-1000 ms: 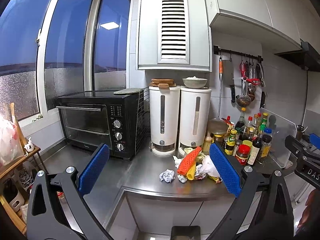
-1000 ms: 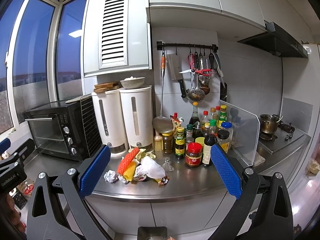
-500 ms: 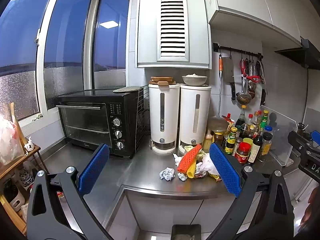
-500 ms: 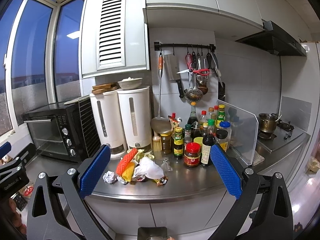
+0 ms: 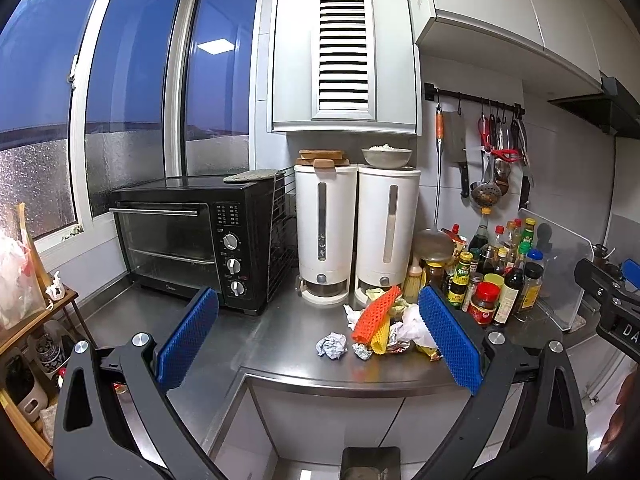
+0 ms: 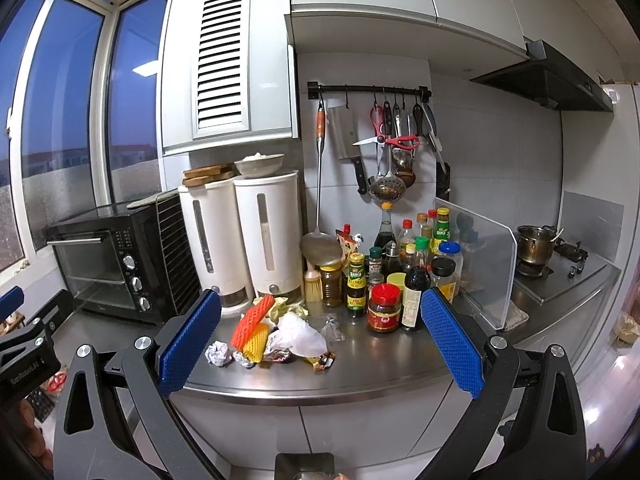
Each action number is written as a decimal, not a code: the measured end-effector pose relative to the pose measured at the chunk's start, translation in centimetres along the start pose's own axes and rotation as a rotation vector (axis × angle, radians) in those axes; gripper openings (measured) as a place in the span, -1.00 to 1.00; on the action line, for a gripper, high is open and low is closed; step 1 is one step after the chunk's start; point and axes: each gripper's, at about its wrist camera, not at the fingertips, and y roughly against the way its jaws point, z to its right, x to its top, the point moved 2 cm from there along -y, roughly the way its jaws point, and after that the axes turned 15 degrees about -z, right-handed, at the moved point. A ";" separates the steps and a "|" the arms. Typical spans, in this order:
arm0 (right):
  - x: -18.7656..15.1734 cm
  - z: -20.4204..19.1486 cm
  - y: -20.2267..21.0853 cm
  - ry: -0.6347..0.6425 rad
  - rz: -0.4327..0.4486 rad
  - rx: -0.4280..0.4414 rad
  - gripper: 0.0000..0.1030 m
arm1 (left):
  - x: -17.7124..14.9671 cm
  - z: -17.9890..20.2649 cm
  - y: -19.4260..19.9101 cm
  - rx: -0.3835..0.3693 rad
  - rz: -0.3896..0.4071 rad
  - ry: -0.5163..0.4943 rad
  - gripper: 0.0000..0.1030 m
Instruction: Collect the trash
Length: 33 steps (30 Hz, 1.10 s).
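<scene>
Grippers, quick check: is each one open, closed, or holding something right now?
Left gripper: open, holding nothing.
Right gripper: open, holding nothing.

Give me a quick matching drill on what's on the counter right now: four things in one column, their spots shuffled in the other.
Things:
1. foil ball
2. orange net
3. bowl
4. red-lid jar

Places:
A. on top of a white dispenser
B. front of the bottle group, right of the trash
C. leftmost piece of the trash, near the counter edge
D. leaning on the yellow net in the pile

Pairs: 1-C, 2-D, 3-A, 4-B
</scene>
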 end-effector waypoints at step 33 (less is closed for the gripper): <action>0.4 2.0 -11.7 0.022 -0.112 -0.025 0.94 | 0.8 1.7 -10.6 -0.034 -0.110 -0.069 0.85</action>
